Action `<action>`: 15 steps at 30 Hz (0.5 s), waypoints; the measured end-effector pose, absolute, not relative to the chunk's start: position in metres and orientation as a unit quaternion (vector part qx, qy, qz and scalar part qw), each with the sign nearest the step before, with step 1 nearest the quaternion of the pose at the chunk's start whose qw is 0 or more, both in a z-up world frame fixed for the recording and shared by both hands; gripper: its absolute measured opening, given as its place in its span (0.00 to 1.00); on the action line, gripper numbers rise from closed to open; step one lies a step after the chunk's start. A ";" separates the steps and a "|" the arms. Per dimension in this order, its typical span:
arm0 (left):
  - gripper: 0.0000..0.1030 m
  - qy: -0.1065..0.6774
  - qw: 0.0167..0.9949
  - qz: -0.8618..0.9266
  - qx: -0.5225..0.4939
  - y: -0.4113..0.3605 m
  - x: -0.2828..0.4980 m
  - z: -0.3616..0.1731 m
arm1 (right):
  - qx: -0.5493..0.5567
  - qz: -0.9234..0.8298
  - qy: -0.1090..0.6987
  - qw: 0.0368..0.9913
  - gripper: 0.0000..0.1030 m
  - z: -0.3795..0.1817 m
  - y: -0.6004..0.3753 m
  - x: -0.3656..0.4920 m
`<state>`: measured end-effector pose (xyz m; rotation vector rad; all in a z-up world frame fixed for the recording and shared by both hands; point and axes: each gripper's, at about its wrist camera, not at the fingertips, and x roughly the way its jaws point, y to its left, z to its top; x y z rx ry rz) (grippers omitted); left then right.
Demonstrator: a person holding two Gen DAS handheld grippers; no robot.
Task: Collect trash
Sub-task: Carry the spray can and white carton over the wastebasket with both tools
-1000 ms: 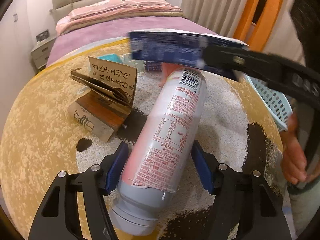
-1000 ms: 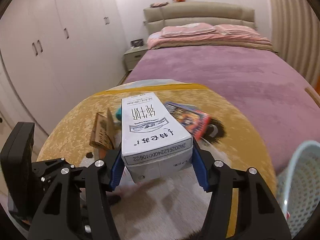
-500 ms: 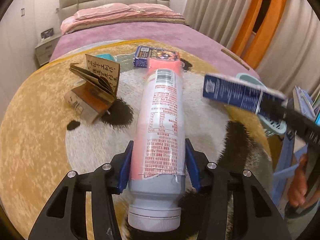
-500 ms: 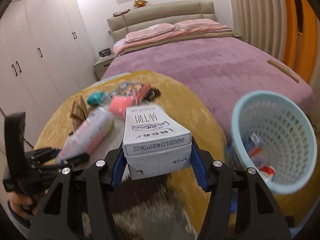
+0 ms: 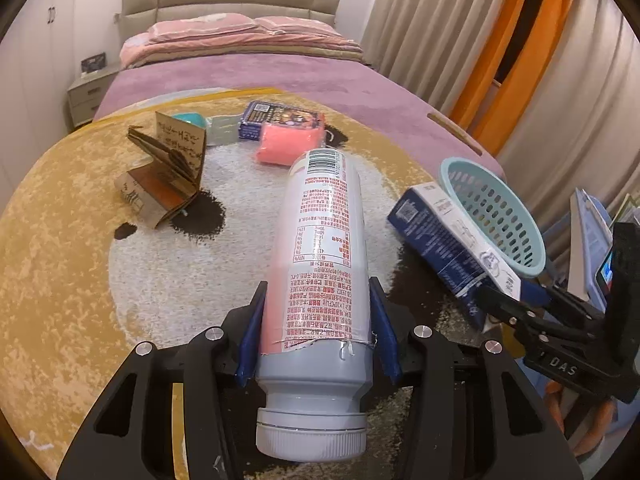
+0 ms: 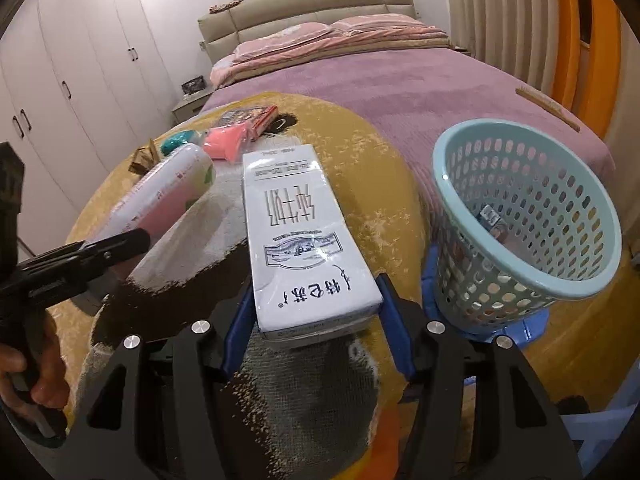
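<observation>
My left gripper (image 5: 318,332) is shut on a tall pink and grey bottle (image 5: 320,248), held above the round rug. My right gripper (image 6: 316,324) is shut on a white and blue milk carton (image 6: 298,232), held just left of the light blue perforated basket (image 6: 532,208). The carton (image 5: 448,240) and basket (image 5: 496,216) also show at the right of the left wrist view. The bottle (image 6: 160,200) shows at the left of the right wrist view. The basket holds some small trash (image 6: 494,222).
On the yellow and white rug (image 5: 60,240) lie a folded brown cardboard box (image 5: 164,176), a pink packet (image 5: 290,144), a dark blue box (image 5: 276,118) and a teal item (image 5: 192,120). A purple bed (image 6: 400,80) lies behind. The basket stands on a blue stool (image 6: 516,326).
Both grippers have lifted their items off the rug. The right gripper has swung right with the carton to beside the basket. The left gripper has closed on the bottle and raised it.
</observation>
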<state>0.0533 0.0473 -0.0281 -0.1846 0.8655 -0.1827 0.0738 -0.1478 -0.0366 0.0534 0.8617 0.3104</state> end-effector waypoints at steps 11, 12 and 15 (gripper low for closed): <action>0.45 0.414 0.901 -0.092 -0.090 0.037 0.058 -0.021 | -0.003 0.154 0.443 0.883 0.84 -0.052 -0.126 0.105; 0.45 0.415 0.901 -0.092 -0.090 0.036 0.058 -0.021 | -0.011 0.152 0.441 0.885 0.84 -0.052 -0.123 0.105; 0.45 0.417 0.900 -0.090 -0.089 0.035 0.060 -0.022 | -0.017 0.155 0.436 0.886 0.83 -0.051 -0.118 0.107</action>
